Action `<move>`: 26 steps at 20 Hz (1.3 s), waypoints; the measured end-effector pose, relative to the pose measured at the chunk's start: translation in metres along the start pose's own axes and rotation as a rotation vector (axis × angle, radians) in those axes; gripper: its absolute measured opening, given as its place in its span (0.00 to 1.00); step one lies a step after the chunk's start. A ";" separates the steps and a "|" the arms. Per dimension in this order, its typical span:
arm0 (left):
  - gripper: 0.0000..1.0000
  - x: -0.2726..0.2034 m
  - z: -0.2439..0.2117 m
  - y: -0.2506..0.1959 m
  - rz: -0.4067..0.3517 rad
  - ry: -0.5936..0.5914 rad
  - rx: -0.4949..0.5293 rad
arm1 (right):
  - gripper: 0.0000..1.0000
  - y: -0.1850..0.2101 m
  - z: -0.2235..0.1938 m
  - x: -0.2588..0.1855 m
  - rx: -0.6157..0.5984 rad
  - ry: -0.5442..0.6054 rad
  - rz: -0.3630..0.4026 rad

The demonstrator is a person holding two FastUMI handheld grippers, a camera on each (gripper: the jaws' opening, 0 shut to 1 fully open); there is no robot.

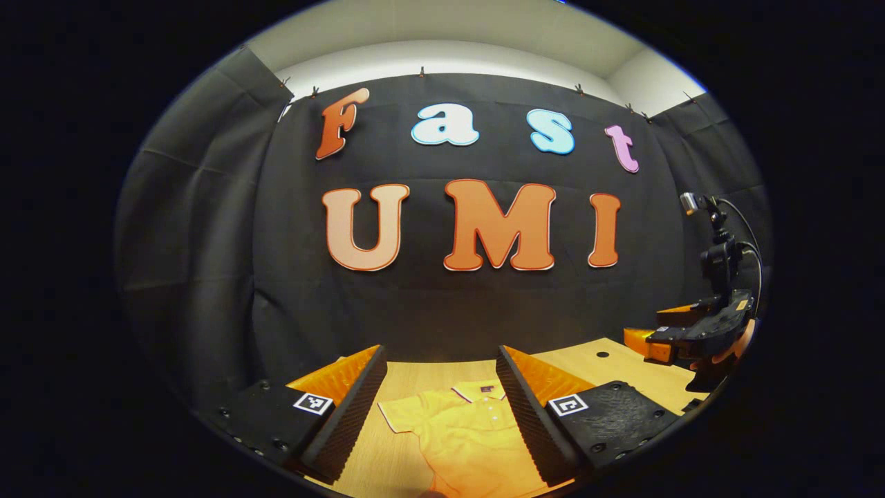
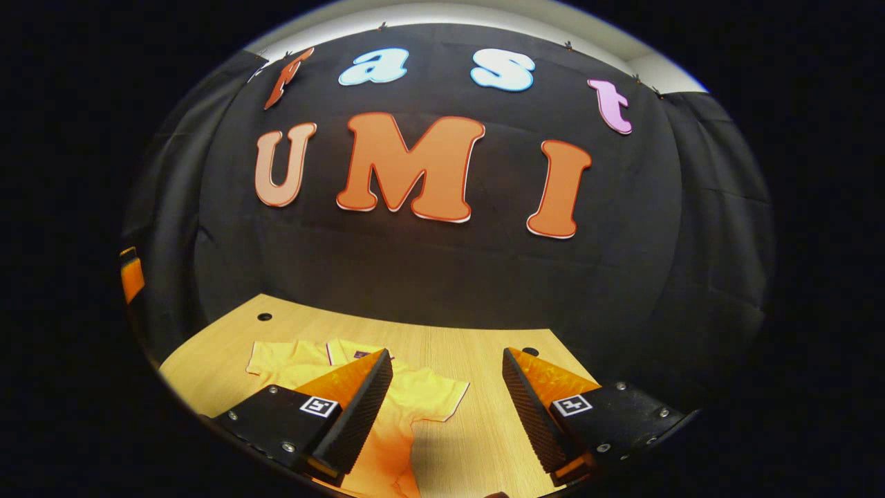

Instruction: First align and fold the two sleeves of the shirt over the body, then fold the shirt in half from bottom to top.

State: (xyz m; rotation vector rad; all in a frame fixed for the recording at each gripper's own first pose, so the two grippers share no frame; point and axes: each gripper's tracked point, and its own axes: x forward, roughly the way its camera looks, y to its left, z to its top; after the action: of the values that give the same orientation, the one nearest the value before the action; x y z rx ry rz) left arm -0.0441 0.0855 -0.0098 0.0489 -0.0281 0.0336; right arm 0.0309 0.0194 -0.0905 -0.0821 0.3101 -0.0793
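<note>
Shirt (image 1: pixel 463 429): flat on table (image 1: pixel 415 377), collar up-frame, sleeves spread, unfolded, lower centre of left gripper view
Left gripper (image 1: pixel 442 404), right gripper (image 2: pixel 446 408): my jaws apart, empty, above cloth
Advice: pinch sleeve (image 2: pixel 432 398) at cuff edge, carry across body, keep hem line straight

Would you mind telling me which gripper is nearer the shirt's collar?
Left, as far as I can judge. The left gripper hangs open with the collar between its fingers; the right gripper is open too, off to the shirt's right-sleeve side.
</note>
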 end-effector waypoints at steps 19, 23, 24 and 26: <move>0.97 0.014 -0.033 0.025 0.225 0.118 -0.015 | 0.89 -0.003 -0.155 0.158 0.019 0.694 0.143; 0.98 0.014 -0.044 0.029 0.272 0.159 0.003 | 0.85 -0.010 -0.185 0.180 0.058 0.855 0.164; 0.98 0.015 -0.048 0.029 0.278 0.171 0.000 | 0.82 -0.011 -0.191 0.184 0.078 0.885 0.167; 0.98 0.015 -0.056 0.027 0.287 0.194 -0.007 | 0.80 -0.014 -0.201 0.192 0.093 0.924 0.159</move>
State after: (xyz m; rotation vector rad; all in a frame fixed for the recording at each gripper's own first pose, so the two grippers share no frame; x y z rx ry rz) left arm -0.0283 0.1153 -0.0639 0.0345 0.1591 0.3250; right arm 0.1503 -0.0258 -0.3378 0.0790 1.2330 0.0325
